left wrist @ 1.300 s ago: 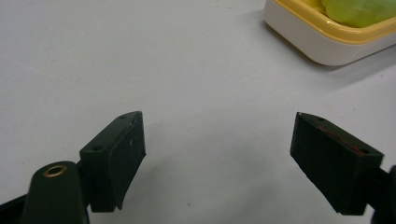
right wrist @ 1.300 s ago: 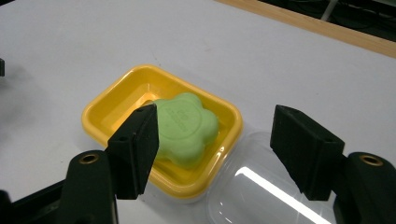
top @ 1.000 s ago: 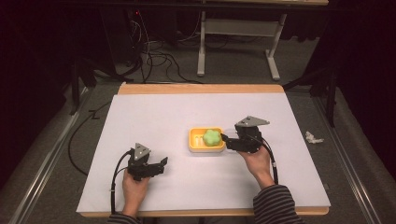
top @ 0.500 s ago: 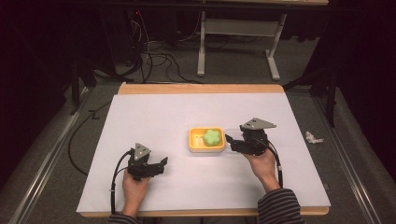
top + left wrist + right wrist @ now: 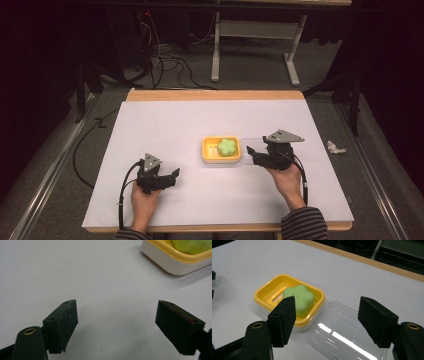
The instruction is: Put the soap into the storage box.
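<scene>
Green soap [image 5: 298, 298] sits in yellow dish [image 5: 262, 293] at table ctr; clear lid [image 5: 344, 337] lies off, touching dish at 3 o'clock. R gripper [image 5: 327, 322] jaws just opening, spread, nothing pinched. L gripper [image 5: 117, 325] spread, idle at 7 o'clock. Lid removal looks done; whatever follows w/ soap isn't started.

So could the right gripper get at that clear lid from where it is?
Probably yes. The right gripper has its jaws apart, just opening, with nothing between them, and the clear lid lies flat on the table directly in front, beside the yellow soap dish. Nothing stands between them.
</scene>
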`<state>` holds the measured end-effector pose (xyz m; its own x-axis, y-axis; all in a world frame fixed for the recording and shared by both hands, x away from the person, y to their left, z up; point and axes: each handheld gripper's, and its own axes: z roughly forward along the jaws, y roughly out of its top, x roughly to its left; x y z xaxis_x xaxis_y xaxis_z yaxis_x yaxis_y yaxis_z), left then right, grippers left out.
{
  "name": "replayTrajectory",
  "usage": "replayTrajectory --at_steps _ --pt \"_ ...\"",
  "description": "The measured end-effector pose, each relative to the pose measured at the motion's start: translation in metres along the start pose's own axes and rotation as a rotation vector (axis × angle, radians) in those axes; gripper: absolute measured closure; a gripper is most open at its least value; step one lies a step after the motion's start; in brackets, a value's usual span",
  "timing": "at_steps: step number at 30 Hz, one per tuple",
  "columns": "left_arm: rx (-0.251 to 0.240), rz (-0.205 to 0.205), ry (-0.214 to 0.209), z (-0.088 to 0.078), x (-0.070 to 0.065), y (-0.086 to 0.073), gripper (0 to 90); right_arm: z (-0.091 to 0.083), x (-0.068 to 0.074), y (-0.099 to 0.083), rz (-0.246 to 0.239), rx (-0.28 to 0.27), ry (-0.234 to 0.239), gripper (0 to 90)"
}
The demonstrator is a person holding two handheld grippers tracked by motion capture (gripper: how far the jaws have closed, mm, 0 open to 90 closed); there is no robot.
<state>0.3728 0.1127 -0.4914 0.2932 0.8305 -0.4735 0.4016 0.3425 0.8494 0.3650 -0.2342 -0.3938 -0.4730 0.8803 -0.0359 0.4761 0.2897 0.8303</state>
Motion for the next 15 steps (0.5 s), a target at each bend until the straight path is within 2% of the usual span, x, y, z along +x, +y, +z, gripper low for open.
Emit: replayTrajectory --at_steps 15 --pt "0.004 0.001 0.002 0.0 0.0 0.0 18.9 -0.014 -0.01 -0.011 0.03 -0.024 -0.015 31.2"
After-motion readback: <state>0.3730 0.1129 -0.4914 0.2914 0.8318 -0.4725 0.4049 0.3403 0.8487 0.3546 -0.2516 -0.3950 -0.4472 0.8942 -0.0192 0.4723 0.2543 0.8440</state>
